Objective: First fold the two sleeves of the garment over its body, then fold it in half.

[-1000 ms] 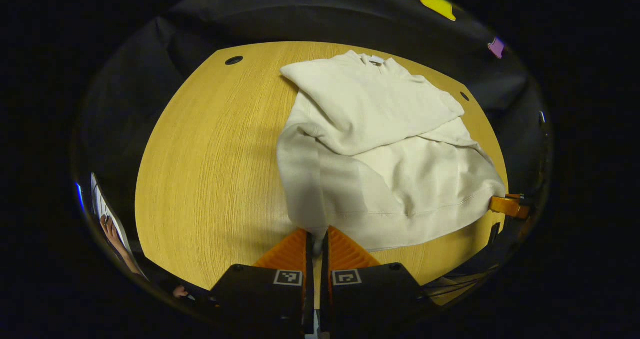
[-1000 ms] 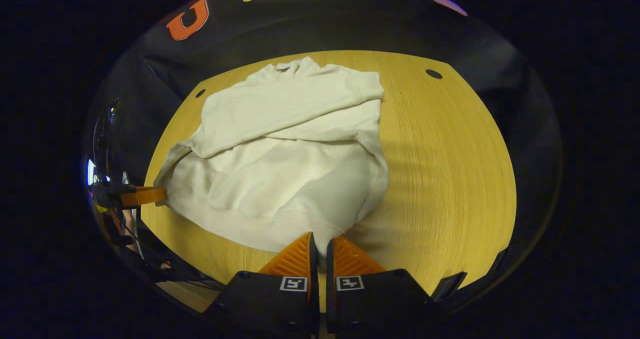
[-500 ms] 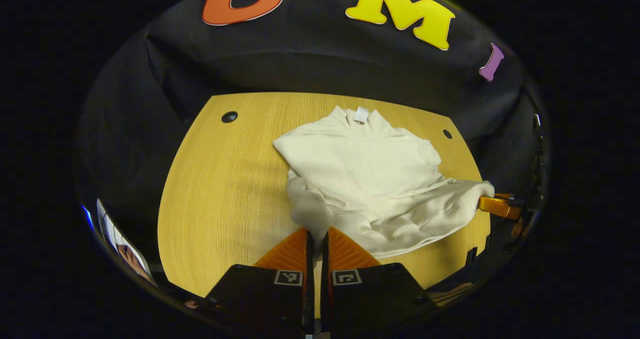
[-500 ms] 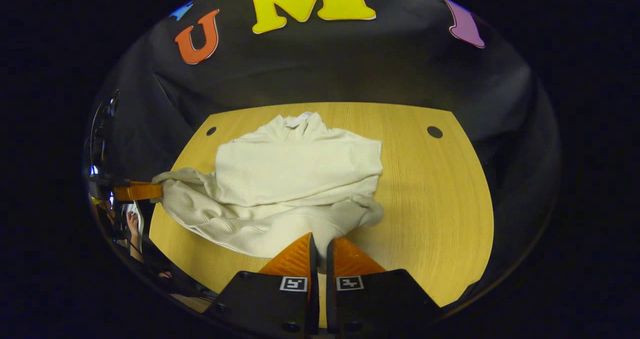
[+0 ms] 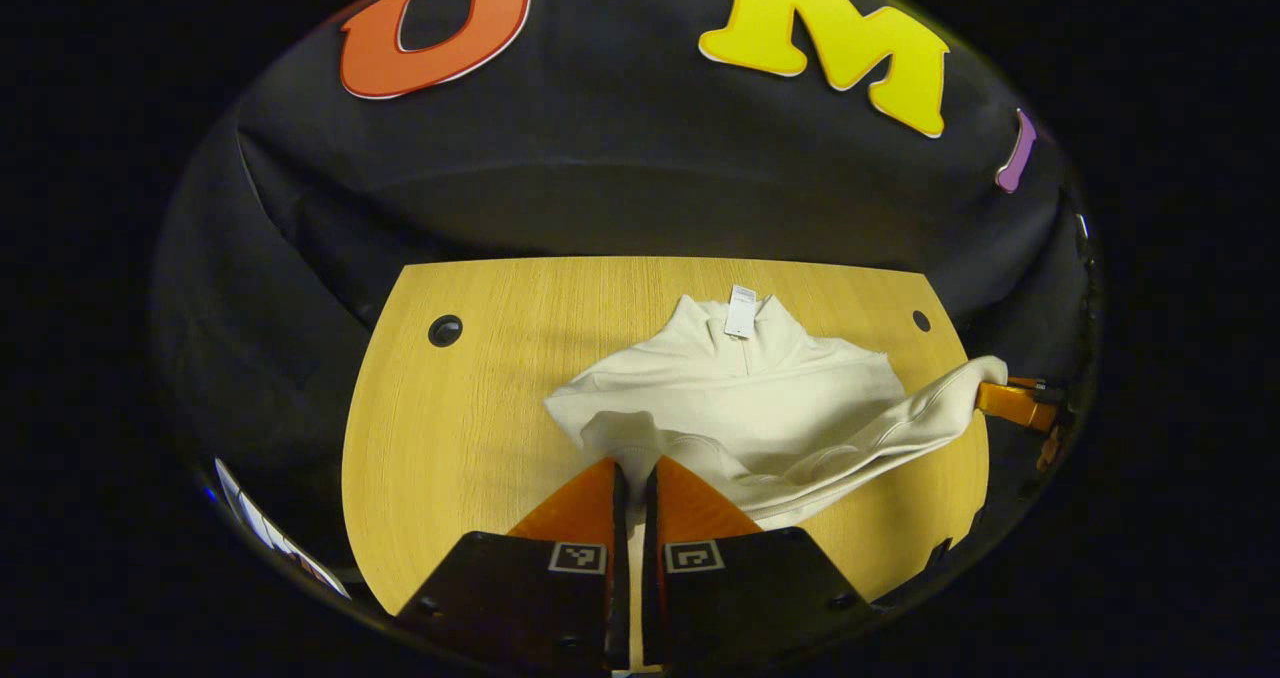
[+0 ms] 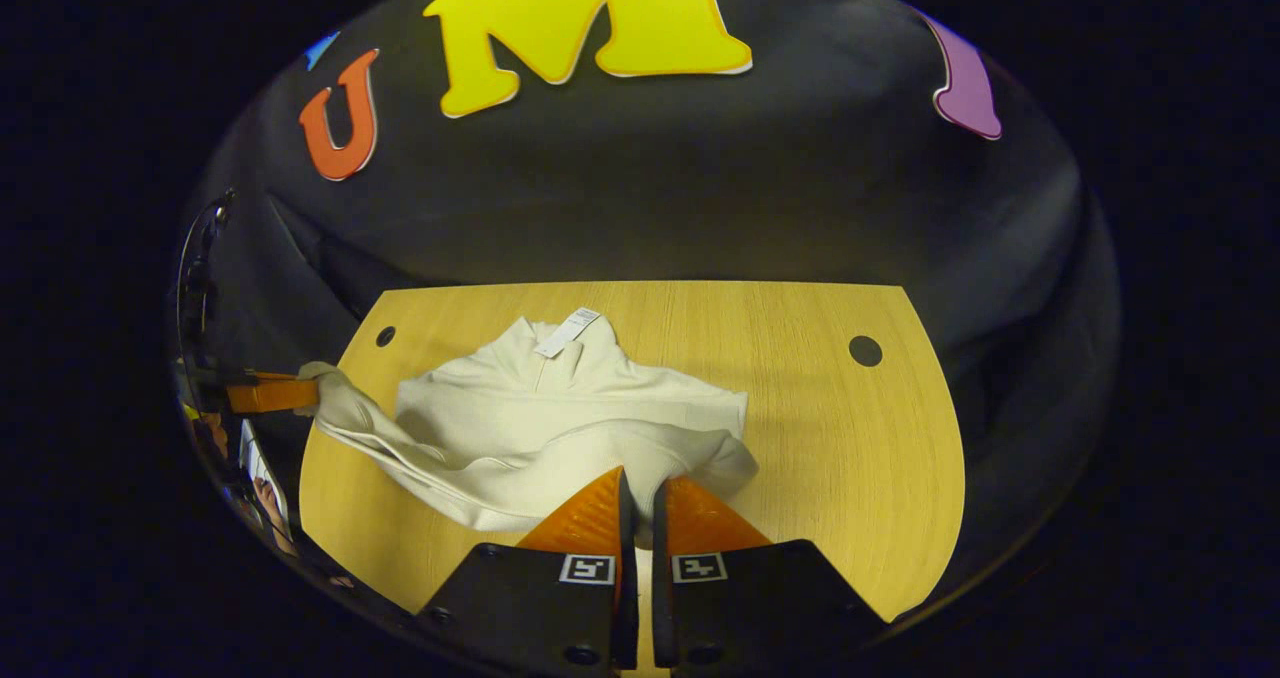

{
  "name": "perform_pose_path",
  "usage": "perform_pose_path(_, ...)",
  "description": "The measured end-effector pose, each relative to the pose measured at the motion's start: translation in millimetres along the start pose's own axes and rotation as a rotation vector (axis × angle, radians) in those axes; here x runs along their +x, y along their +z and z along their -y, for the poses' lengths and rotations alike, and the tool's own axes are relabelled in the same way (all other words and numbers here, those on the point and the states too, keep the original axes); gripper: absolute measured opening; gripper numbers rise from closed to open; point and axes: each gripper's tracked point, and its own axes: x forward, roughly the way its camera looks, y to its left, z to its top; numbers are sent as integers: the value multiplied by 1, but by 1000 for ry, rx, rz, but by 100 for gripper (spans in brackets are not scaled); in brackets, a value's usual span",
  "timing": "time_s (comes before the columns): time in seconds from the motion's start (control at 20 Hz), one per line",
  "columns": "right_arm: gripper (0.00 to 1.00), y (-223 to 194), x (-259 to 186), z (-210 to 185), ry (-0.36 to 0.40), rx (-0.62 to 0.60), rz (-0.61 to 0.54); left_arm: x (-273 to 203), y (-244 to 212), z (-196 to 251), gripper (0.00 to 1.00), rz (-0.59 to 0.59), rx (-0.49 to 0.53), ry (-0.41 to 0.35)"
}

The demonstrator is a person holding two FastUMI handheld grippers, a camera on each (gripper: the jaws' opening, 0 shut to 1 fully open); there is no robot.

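Observation:
A cream sweatshirt (image 5: 760,398) lies on the wooden table (image 5: 460,418), collar at the far side, sleeves folded over its body. My left gripper (image 5: 632,478) is shut on the hem's left corner, lifted off the table. My right gripper (image 6: 640,483) is shut on the hem's right corner, also raised. The hem (image 6: 450,468) hangs as a sagging band between the two grippers. In the left gripper view the right gripper (image 5: 1010,403) shows at the far right holding the cloth. In the right gripper view the left gripper (image 6: 270,395) shows at the far left.
The table has round cable holes (image 5: 445,331) near its far corners (image 6: 865,350). Bare wood lies left of the garment in the left gripper view and to its right (image 6: 860,458) in the right gripper view. The black booth wall (image 5: 620,188) stands behind the table.
Both grippers have lifted the hem and carried it toward the collar. The lower half of the sweatshirt has come off the table and is doubling over the upper half.

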Motion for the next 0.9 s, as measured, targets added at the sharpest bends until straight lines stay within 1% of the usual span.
perform_pose_path(0.1,6,5,32,6,-23,31,-22,29,12,-4,7,-19,12,13)
perform_pose_path(0.2,6,7,63,10,-30,83,-62,55,19,-5,7,-37,-15,5)
perform_pose_path(0.25,9,11,77,12,-27,109,-68,69,24,-6,7,-43,-21,6)
perform_pose_path(0.3,6,15,93,14,-26,137,-70,82,27,-9,7,-53,-20,14)
perform_pose_path(0.35,9,16,107,15,-23,159,-78,95,31,-11,7,-60,-8,17)
perform_pose_path(0.4,6,15,122,17,-27,176,-89,107,33,-12,7,-67,6,23)
perform_pose_path(0.55,6,7,147,18,-49,193,-119,136,32,-11,7,-96,42,44)
perform_pose_path(0.7,6,4,162,21,-76,209,-122,151,29,-15,8,-117,35,46)
perform_pose_path(0.75,13,5,163,20,-76,210,-108,154,28,-13,12,-118,27,44)
perform_pose_path(0.8,16,7,163,21,-79,207,-91,157,29,-9,14,-108,19,29)
perform_pose_path(0.85,23,9,162,22,-86,201,-79,158,31,-6,22,-99,18,19)
perform_pose_path(0.9,25,10,160,20,-82,199,-69,159,34,-6,17,-87,18,10)
